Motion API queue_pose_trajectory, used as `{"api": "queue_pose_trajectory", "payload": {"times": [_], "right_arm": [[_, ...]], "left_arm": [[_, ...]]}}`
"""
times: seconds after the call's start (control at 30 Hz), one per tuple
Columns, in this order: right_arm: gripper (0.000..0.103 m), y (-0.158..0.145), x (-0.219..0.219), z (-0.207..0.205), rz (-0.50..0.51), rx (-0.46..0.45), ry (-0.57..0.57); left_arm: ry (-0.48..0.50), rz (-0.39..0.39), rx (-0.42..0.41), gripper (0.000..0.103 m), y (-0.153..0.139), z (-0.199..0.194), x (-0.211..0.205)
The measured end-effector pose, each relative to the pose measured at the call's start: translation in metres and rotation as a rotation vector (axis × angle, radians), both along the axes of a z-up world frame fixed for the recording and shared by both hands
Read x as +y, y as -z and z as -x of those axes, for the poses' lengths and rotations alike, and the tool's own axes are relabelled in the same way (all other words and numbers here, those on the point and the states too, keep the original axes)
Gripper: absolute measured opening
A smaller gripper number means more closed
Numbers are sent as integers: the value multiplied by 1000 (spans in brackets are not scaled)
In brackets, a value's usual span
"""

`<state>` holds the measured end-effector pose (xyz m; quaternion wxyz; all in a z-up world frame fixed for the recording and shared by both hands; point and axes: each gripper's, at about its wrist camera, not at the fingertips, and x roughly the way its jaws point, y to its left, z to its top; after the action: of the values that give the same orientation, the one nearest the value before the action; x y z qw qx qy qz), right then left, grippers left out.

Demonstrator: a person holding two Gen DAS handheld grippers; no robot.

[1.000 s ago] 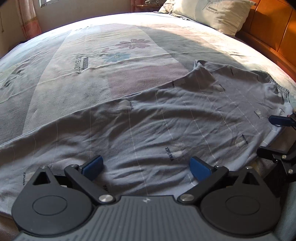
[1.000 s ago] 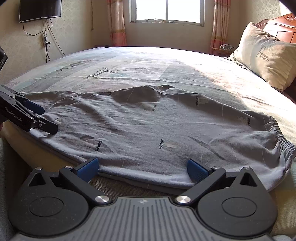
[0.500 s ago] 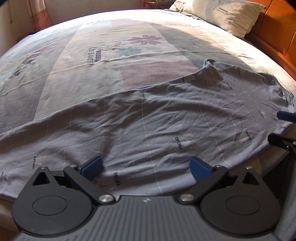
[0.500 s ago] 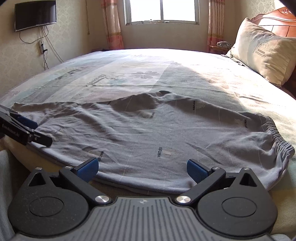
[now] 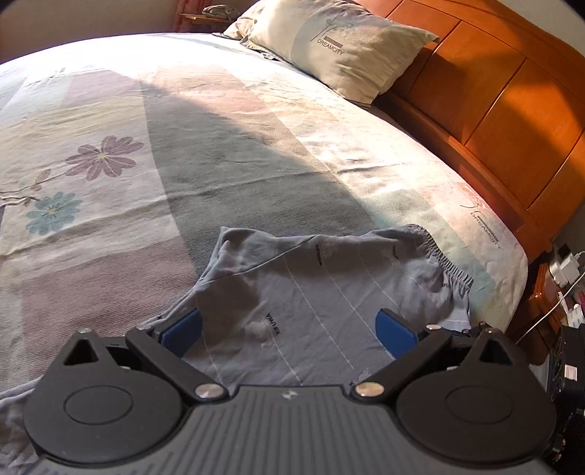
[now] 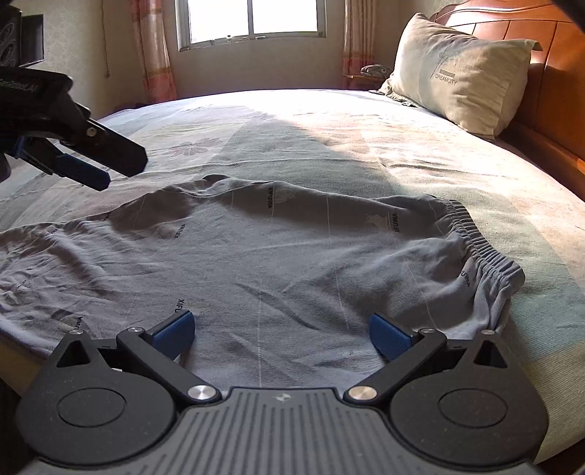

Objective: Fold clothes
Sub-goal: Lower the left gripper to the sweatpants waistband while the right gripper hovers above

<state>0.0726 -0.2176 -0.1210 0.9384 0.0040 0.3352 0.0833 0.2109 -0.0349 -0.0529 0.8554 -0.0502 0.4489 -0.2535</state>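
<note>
The trouser legs run off the left edge of the right wrist view, so their ends are unseen. One pair of grey trousers (image 6: 278, 263) lies flat on the bed (image 6: 365, 128), waistband (image 6: 486, 255) toward the wooden headboard (image 5: 493, 91). One pillow (image 6: 457, 69) leans there; a window (image 6: 248, 18) stands beyond. Two grippers: the left gripper (image 5: 289, 332) and the right gripper (image 6: 281, 332) both hover with fingers spread wide, holding nothing.
</note>
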Motion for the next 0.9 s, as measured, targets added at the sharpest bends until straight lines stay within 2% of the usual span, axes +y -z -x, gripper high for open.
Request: {"api": "queue_pose_trajectory", "payload": {"times": [0.17,0.27,0.37,0.47,0.53,0.63,0.67,0.73,0.8,0.9], "right_arm": [[103,2,-4,0,-33,-18,5],[103,4,-4,0,-31,-28,7],[103,4,-5,0,-41,-35,9],[103,4,-6,0,-47,-41,11],[103,5,-5,0,-45,-44,12],[103,4,-6,1,-49,-45,11],[103,4,-7,1,-55,-45,12],[103,4,-9,1,-65,-45,12],[103,4,-10,1,-73,-46,12],[103,4,-9,1,-67,-47,12]], "left_arm": [[-77,-32,43,101,34,-29,-6],[-85,4,63,102,33,-38,0],[-91,-12,37,102,18,-36,-1],[-58,64,26,102,4,-36,-7],[-43,88,30,102,7,-39,-14],[-75,41,80,102,30,-55,-24],[-88,21,72,101,35,-59,-26],[-106,1,78,101,31,-65,-30],[-96,46,78,101,20,-65,-33],[-10,149,72,101,4,-58,-47]]}}
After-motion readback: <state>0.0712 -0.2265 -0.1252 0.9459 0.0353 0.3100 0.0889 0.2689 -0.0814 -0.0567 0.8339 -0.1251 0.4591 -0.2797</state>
